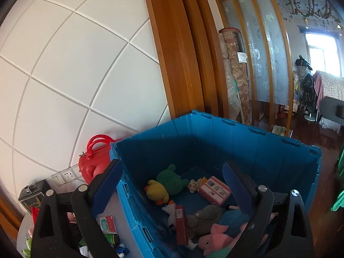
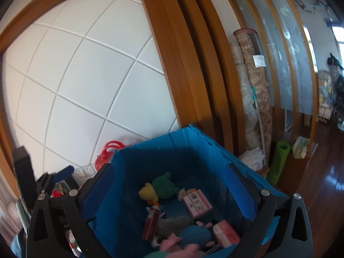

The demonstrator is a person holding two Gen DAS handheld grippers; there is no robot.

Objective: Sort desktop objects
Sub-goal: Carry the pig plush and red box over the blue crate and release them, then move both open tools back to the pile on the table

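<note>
A blue plastic crate [image 1: 215, 142] [image 2: 172, 150] stands ahead of both grippers. Inside lie a green plush [image 1: 169, 179] [image 2: 164, 186], a yellow plush duck [image 1: 155, 192] [image 2: 148, 193], a pink box [image 1: 215, 190] [image 2: 196, 202], a red box [image 1: 181, 224] [image 2: 151, 222], a grey plush [image 1: 204, 218] and a pink plush [image 1: 215, 239]. A second pink box [image 2: 225, 233] shows in the right wrist view. My left gripper [image 1: 172, 187] is open and empty above the crate's left rim. My right gripper [image 2: 169, 191] is open and empty above the crate.
A red handbag [image 1: 94, 161] stands left of the crate against the white tiled wall. A dark box [image 1: 34, 195], a green-and-red packet [image 1: 107, 223] and small items lie on the table at the left. Rolled carpets [image 1: 234, 75] and a green mat [image 2: 278, 161] stand behind.
</note>
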